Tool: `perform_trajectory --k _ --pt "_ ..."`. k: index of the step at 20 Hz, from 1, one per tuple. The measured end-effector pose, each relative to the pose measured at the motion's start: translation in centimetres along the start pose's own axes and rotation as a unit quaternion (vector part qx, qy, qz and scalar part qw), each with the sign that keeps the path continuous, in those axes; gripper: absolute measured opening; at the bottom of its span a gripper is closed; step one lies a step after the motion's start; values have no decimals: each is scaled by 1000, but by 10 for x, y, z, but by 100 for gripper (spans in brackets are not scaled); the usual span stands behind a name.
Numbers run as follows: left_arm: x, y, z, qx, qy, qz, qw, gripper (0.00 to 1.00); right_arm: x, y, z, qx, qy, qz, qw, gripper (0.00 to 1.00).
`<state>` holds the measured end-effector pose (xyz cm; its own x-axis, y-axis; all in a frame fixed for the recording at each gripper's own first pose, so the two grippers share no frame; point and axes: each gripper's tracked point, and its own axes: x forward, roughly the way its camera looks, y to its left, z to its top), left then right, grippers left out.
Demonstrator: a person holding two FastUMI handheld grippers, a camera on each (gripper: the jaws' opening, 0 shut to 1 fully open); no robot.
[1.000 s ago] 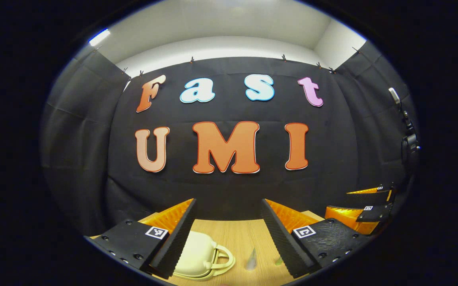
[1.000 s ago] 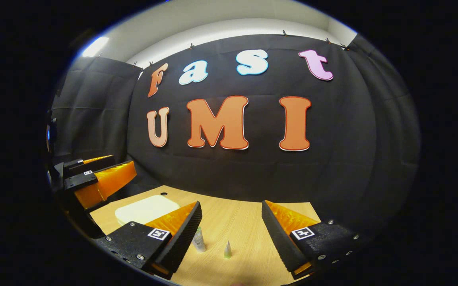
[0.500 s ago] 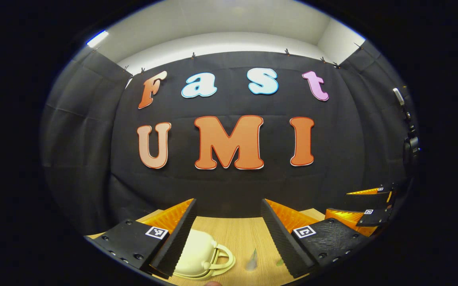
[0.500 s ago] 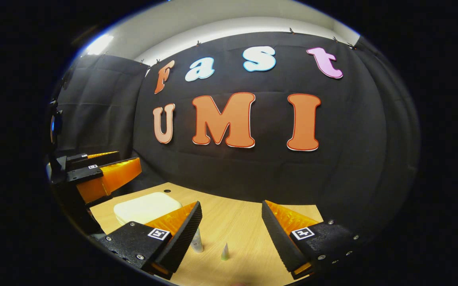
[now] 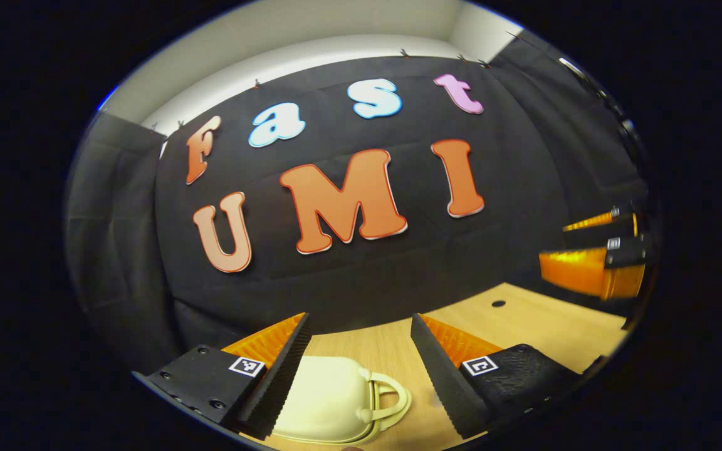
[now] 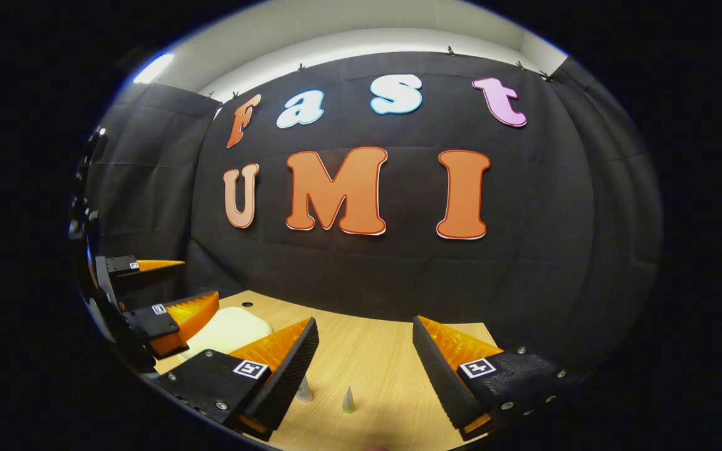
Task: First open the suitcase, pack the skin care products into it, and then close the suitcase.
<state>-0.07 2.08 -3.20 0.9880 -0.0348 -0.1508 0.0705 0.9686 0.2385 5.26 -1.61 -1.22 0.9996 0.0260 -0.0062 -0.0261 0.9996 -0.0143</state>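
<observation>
Your left gripper (image 5: 361,351) hovers above the wooden table (image 5: 543,322) with its fingers spread wide and nothing between them. The cream suitcase (image 5: 329,401) lies flat and closed on the table directly below and between those fingers, its handle (image 5: 389,401) pointing to the right in the left gripper view.

Your right gripper (image 6: 364,354) also hangs above the table, fingers spread apart and gripping nothing. In the right gripper view, two small skin care tubes stand upright near the fingers: a clear tube (image 6: 304,389) just beside the left finger, and a pale green cone-tipped tube (image 6: 348,401) slightly to its right. The suitcase lies to the far left of the tubes, partly hidden behind the left gripper. Both tubes are apart from the suitcase.
</observation>
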Motion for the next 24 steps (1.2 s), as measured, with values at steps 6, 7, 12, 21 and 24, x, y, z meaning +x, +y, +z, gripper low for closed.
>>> perform_trajectory --k 6,7,12,21,24 --pt "-12 11 -35 108 71 -41 991 97 5 -21 -7 -5 7 -16 1000 95" --pt "-15 13 -40 122 82 -47 988 97 5 -24 -8 -8 6 -16 1000 95" --pt "-17 34 -65 246 122 -63 960 97 9 -39 -14 -16 10 -13 1000 95" --pt "-13 39 -96 360 169 -91 913 97 16 -61 -23 -20 16 -7 1000 95" --pt "-11 41 -101 403 178 -98 892 88 17 -63 -26 -16 18 -7 1000 95"
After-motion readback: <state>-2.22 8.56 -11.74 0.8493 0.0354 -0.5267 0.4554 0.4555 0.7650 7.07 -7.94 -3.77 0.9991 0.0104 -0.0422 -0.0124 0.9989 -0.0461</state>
